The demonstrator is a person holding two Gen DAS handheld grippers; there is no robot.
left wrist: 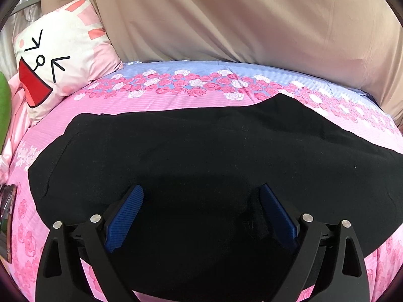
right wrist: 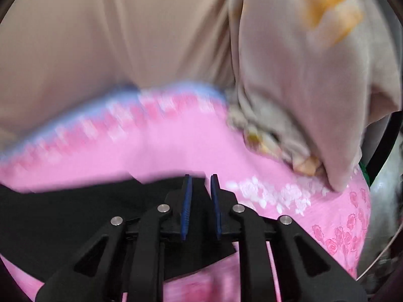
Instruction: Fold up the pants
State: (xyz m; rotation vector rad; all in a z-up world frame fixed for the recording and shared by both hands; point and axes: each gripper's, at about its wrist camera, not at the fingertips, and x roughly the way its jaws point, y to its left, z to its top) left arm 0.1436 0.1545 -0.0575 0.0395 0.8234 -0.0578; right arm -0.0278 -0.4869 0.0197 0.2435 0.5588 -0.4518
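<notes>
Pink rose-print bedspread [left wrist: 156, 105] is carrying the black pants [left wrist: 201, 151], lying flat before a beige curtain [left wrist: 226, 12]. I am hovering my left gripper [left wrist: 201, 207] wide open over the near edge, gripping nothing. My right gripper [right wrist: 201, 202] is nearly closed around the pants corner; that thin pinch risks slipping mid-fold

Pants [left wrist: 201, 156] lie on bedsheet [left wrist: 176, 100]; pillow [left wrist: 58, 60] behind, left.
</notes>
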